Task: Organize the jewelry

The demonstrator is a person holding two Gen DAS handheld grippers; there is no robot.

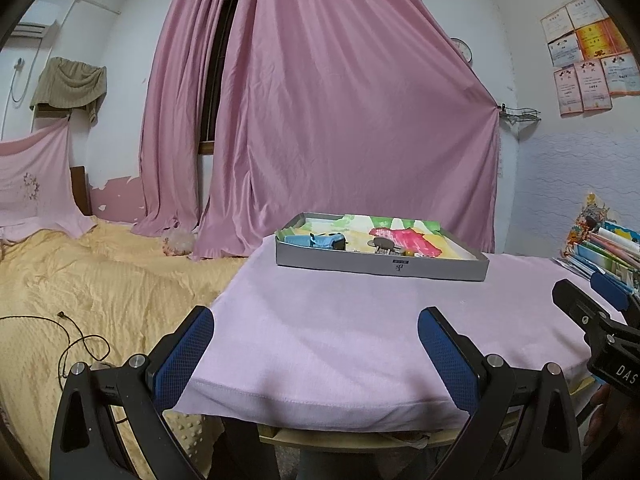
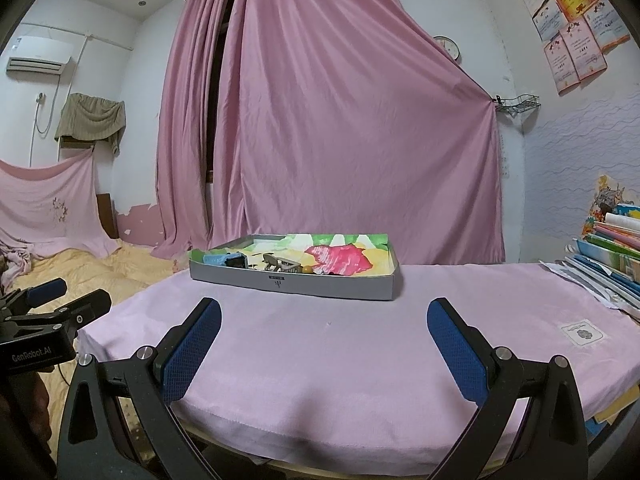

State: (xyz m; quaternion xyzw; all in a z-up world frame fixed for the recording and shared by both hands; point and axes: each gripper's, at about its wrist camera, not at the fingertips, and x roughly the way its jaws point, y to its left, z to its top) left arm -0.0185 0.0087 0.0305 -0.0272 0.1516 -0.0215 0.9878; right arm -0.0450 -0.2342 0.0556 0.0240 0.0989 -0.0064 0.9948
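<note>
A shallow grey cardboard tray (image 1: pixel 384 269) (image 2: pixel 292 283) with a colourful painted lining stands at the far side of the pink-covered table (image 1: pixel 340 340) (image 2: pixel 340 360). Inside lie a blue object (image 1: pixel 316 241) (image 2: pixel 218 259), a small pile of dark metal jewelry pieces (image 1: pixel 384 246) (image 2: pixel 276 264) and a small orange bead (image 2: pixel 307 269). My left gripper (image 1: pixel 316 320) hangs open over the table's near edge, well short of the tray. My right gripper (image 2: pixel 324 312) is also open with nothing between its fingers. Each gripper appears at the side of the other's view.
A bed with a yellow quilt (image 1: pixel 80 280) lies left of the table, with a dark cable (image 1: pixel 76 340) on it. Stacked books and papers (image 1: pixel 608 252) (image 2: pixel 612 256) occupy the table's right end. Pink curtains (image 1: pixel 340 120) hang behind.
</note>
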